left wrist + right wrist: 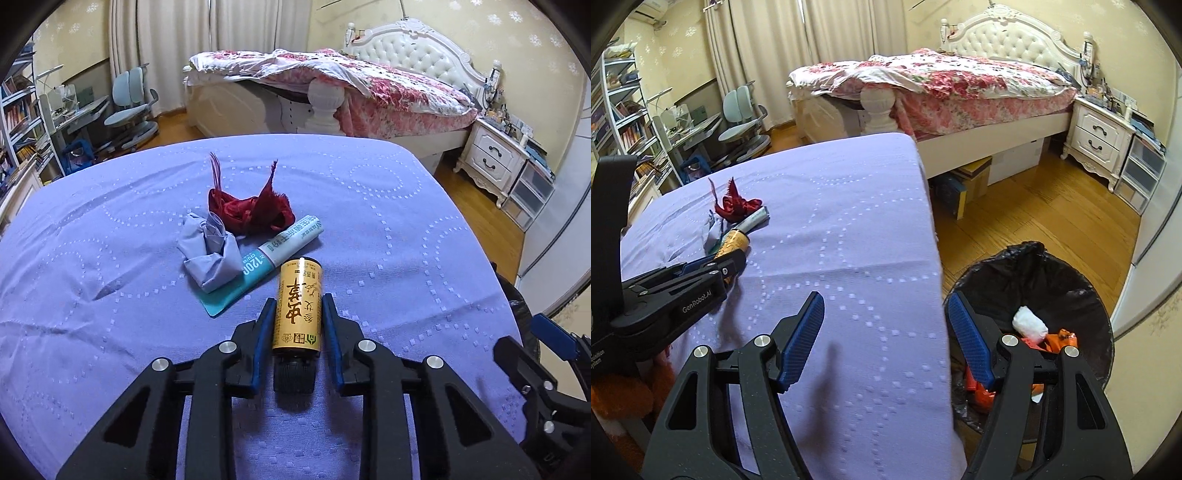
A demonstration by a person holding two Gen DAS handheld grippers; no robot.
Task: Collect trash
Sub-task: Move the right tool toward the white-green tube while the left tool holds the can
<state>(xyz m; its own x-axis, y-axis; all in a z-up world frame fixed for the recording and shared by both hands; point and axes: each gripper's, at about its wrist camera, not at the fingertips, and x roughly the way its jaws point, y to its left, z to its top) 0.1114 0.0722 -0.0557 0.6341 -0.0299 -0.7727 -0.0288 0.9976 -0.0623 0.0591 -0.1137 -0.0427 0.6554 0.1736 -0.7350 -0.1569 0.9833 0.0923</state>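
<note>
A gold-labelled bottle (298, 306) with a black cap lies on the purple-covered table (110, 314). My left gripper (299, 299) is shut on the bottle, one blue pad on each side of its label. Beyond it lie a teal and white wrapper (273, 254), a crumpled pale blue wad (212, 251) and a dark red rag (251, 210). In the right wrist view my right gripper (886, 310) stands open and empty over the table's right edge, next to a black-lined trash bin (1034, 280). The left gripper (729, 264) and the bottle (733, 240) show at that view's left.
The bin holds a white wad (1028, 321) and orange scraps (1060, 339). A bed (960, 85) with a floral cover stands behind the table, a white nightstand (1100, 136) at its right. A desk chair (129, 99) and bookshelves (22, 122) are at the left. Wooden floor (1034, 210) lies between table and bed.
</note>
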